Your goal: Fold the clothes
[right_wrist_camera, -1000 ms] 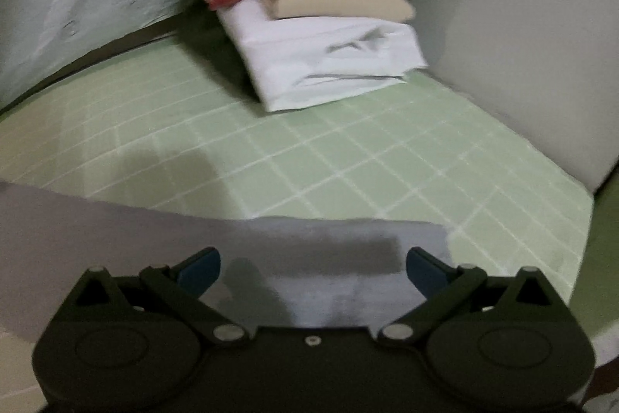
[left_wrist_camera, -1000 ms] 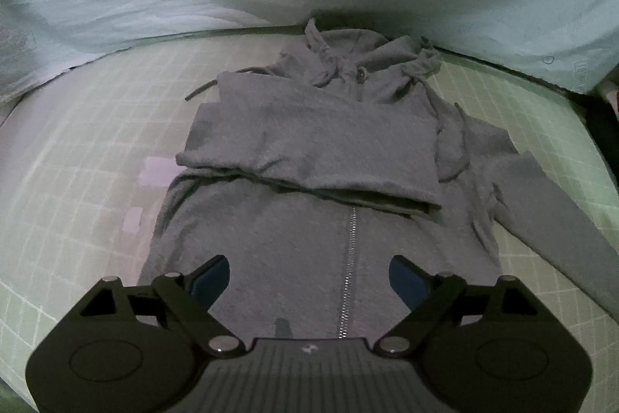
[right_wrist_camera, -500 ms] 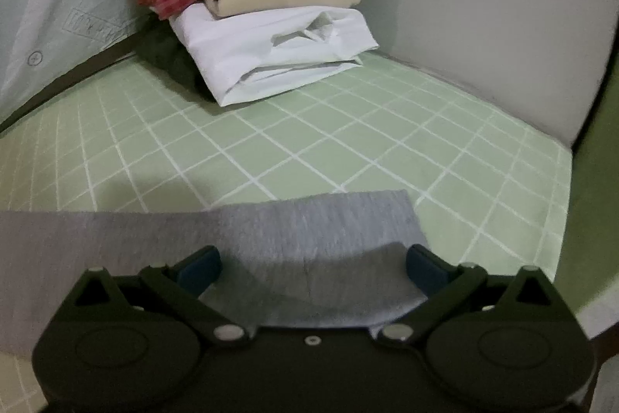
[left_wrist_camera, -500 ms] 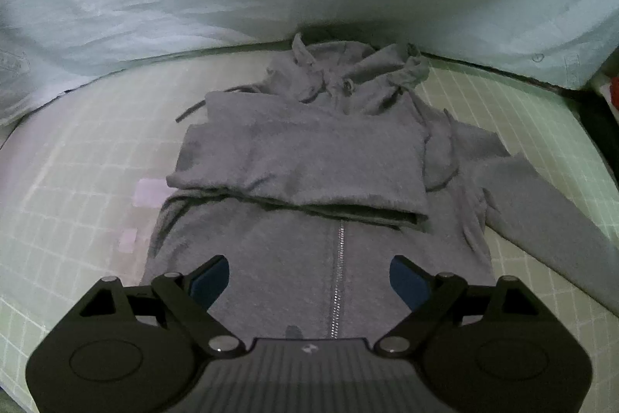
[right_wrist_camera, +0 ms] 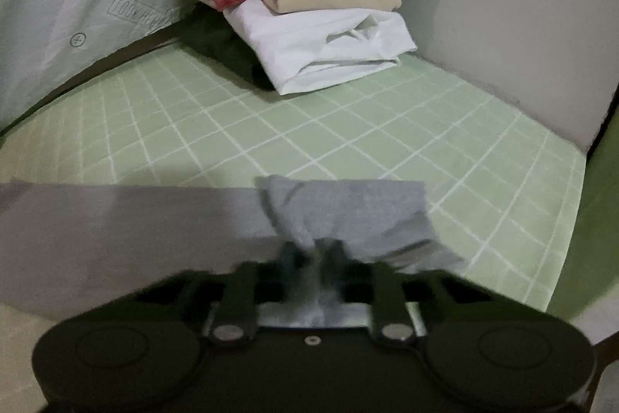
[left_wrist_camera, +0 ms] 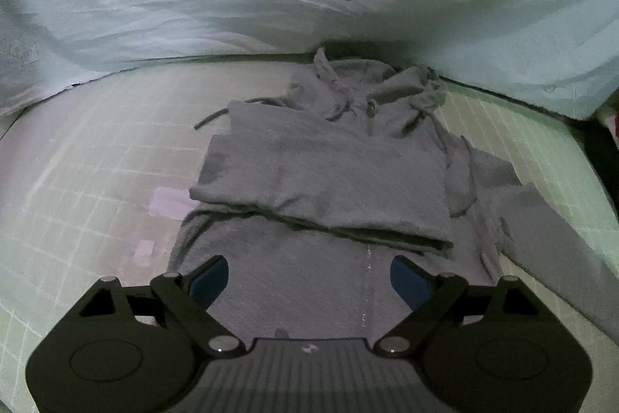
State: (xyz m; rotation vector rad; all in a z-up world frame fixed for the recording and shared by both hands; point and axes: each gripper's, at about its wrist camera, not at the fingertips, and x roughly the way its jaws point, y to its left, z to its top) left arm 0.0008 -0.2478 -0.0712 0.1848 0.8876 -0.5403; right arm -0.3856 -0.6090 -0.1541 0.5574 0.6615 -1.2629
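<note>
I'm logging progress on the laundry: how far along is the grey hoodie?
Done: one sleeve lies folded across the grey hoodie. In hand: the right gripper has just closed on the other sleeve's cuff. The left gripper is open above the zipper front. Left: that sleeve, the body and the hood.

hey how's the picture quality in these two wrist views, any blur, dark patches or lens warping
Left wrist view: sharp but dim; a shadow darkens the carrot-print sheet above the grey hoodie, and fisheye bends the green grid mat; the left gripper is crisp. Right wrist view: the right gripper, its jaws just closed on the grey sleeve, is motion-blurred; the folded stack stays clear.
</note>
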